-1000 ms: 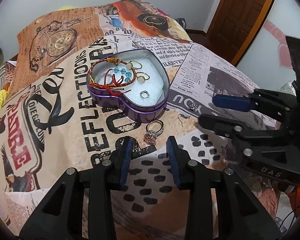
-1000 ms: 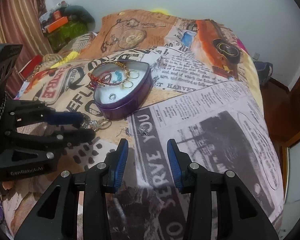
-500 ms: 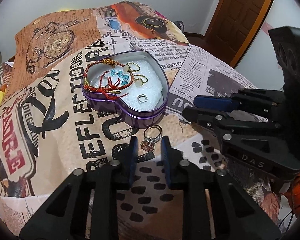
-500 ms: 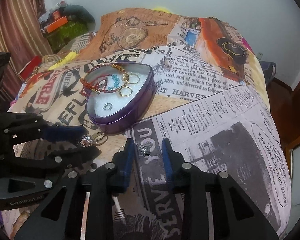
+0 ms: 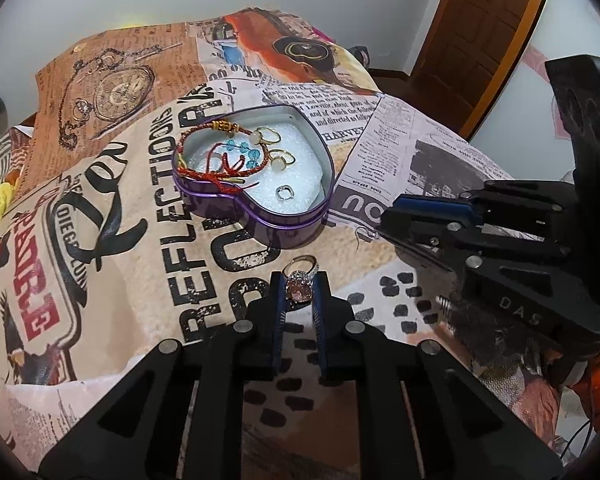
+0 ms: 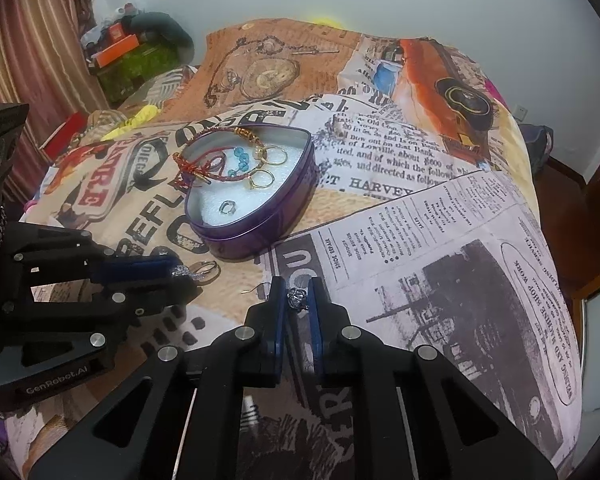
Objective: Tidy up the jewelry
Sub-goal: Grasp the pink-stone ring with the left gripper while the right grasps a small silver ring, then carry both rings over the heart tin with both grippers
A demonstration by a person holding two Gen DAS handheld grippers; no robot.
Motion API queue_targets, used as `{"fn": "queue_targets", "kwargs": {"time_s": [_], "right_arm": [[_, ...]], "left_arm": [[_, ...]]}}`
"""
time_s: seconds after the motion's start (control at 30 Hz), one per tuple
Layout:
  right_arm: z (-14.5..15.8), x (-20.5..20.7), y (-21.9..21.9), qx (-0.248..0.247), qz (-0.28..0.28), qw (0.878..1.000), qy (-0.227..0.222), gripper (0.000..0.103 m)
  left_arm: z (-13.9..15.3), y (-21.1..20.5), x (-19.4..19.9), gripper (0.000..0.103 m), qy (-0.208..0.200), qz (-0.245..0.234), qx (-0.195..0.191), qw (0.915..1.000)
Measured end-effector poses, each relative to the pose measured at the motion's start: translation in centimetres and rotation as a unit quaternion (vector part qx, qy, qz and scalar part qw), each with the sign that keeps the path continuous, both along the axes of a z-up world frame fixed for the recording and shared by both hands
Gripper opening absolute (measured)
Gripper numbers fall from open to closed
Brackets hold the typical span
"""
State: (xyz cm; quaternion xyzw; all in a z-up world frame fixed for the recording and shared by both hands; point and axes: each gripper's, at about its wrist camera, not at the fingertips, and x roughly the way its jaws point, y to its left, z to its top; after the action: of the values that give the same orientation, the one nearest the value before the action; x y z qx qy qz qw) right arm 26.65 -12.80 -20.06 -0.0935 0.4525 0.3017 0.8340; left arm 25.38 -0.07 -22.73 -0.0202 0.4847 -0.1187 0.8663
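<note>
A purple heart-shaped tin point(image 5: 300, 222) point(image 6: 268, 224) lies on the printed bedspread, holding red cord bracelets, blue beads, gold rings and a small silver ring point(image 5: 285, 193). My left gripper point(image 5: 299, 286) is shut on a gold ring with a pink stone point(image 5: 299, 290), just in front of the tin; it also shows in the right wrist view point(image 6: 198, 270). My right gripper point(image 6: 297, 298) is shut on a silver earring point(image 6: 297, 300), right of the tin's tip. Its hook wire point(image 5: 360, 234) pokes out by the fingers.
The bedspread point(image 6: 420, 240) drops off at the right toward a wooden floor and a door point(image 5: 480, 40). Boxes and clutter point(image 6: 128, 52) stand at the far left by a curtain. The two grippers are close together in front of the tin.
Both grippers moved forward and closed, the left onto the pink-stone ring, the right onto the silver earring. The right gripper has come closer to the left one.
</note>
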Motion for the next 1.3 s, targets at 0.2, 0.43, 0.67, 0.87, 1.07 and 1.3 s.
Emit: {"fn": "queue_targets", "kwargs": {"time_s": [0.2, 0.43, 0.67, 0.87, 1.07, 1.3], "right_arm": [[1.4, -0.4, -0.4, 0.007, -0.005, 1.0, -0.016, 0.01], [3.3, -0.8, -0.8, 0.013, -0.011, 0.999, -0.037, 0.01], [5.0, -1.4, -0.9, 0.024, -0.015, 0.998, -0.054, 0.01], [6.4, -1.8, -0.6, 0.038, -0.018, 0.997, -0.069, 0.01], [7.6, -1.7, -0.1, 0.051, -0.02, 0.995, -0.083, 0.01], [8.4, -0.9, 0.4, 0.063, -0.02, 0.993, -0.095, 0.01]], "left_arm": [[1.2, 0.5, -0.7, 0.012, -0.012, 0.008, -0.001, 0.9999], [3.3, 1.1, -1.4, 0.012, -0.036, 0.015, -0.002, 0.9992], [5.4, 1.6, -1.9, 0.012, -0.061, 0.022, -0.002, 0.9979], [6.9, 2.1, -2.0, 0.012, -0.082, 0.028, 0.0, 0.9963], [8.0, 2.7, -1.8, 0.012, -0.098, 0.034, -0.004, 0.9946], [8.5, 3.4, -0.7, 0.012, -0.107, 0.042, -0.009, 0.9933]]}}
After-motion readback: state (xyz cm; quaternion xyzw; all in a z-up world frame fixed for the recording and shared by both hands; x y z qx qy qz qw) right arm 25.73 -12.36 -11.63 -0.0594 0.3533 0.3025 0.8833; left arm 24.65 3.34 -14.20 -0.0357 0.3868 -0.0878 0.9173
